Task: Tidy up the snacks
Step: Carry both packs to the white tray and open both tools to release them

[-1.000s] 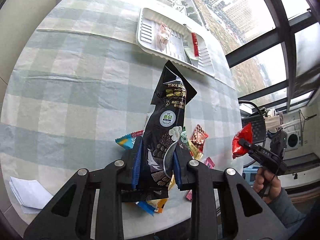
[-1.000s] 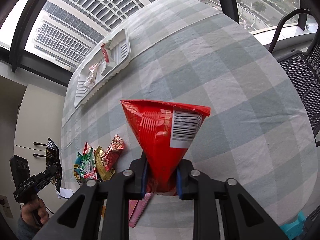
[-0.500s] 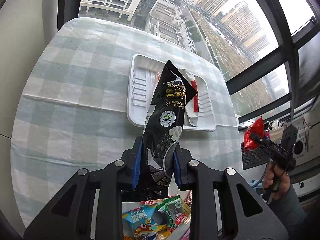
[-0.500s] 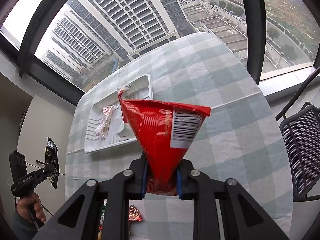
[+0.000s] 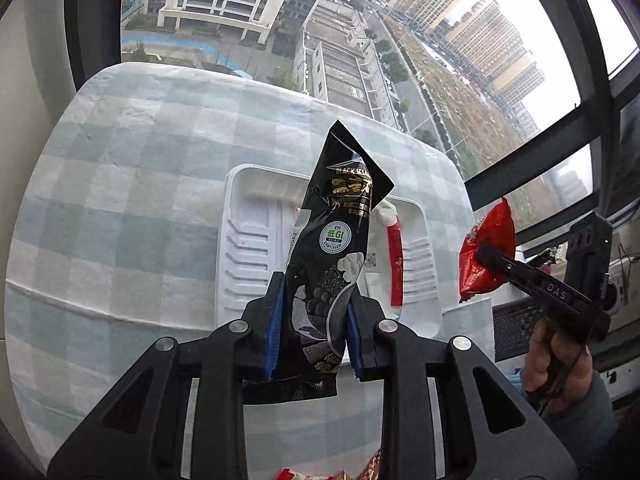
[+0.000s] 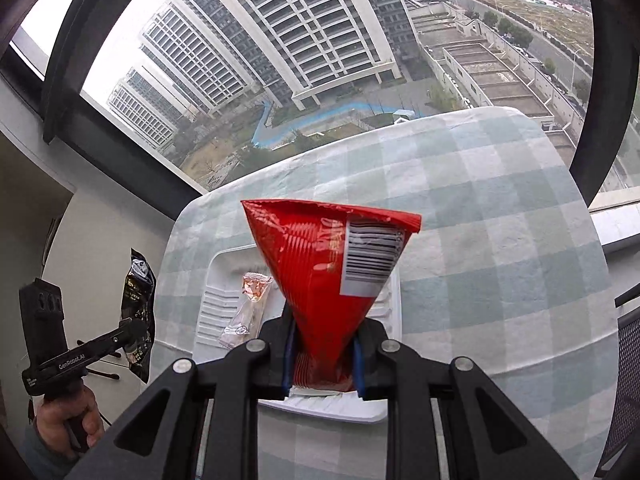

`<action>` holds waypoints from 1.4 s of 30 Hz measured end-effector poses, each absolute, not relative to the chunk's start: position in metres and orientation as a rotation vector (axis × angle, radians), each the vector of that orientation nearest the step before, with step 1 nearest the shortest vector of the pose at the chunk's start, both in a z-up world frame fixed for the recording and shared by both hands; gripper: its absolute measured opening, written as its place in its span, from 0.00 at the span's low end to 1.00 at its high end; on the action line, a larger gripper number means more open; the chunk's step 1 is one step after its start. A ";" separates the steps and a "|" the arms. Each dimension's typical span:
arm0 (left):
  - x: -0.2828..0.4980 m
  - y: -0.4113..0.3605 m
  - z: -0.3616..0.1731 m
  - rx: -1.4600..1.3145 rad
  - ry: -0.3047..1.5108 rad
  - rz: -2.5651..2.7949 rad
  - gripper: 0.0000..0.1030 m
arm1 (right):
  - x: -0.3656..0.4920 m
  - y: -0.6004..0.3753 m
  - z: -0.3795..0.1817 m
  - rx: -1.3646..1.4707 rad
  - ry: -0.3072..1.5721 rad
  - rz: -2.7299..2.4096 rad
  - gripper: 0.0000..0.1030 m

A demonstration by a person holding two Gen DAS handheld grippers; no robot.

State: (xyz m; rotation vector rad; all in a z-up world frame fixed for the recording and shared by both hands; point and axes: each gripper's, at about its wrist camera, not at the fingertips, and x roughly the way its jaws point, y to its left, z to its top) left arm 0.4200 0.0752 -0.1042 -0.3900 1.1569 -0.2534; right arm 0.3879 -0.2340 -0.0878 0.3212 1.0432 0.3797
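Snacks sit clamped upright in both claws: black packet (image 5: 336, 248) left (image 5: 314, 336), red packet (image 6: 324, 276) right (image 6: 324, 356) (above the tray (image 5: 236, 240)).

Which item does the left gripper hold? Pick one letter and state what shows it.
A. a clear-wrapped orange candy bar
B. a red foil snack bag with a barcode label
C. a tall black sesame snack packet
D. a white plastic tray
C: in the left wrist view the left gripper is clamped on the tall black sesame snack packet, its blue-padded fingers pinching the packet's lower part above the white plastic tray.
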 end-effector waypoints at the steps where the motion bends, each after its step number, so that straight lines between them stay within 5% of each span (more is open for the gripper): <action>1: 0.423 0.072 -0.110 -0.386 1.166 -0.253 0.24 | 0.391 -0.226 -0.092 0.306 1.055 0.388 0.23; 23: 0.435 0.044 -0.188 -0.364 1.255 -0.228 0.24 | 0.416 -0.200 -0.146 0.116 1.208 0.320 0.23; 42: 0.438 0.049 -0.196 -0.369 1.259 -0.189 0.25 | 0.420 -0.194 -0.160 0.092 1.218 0.326 0.24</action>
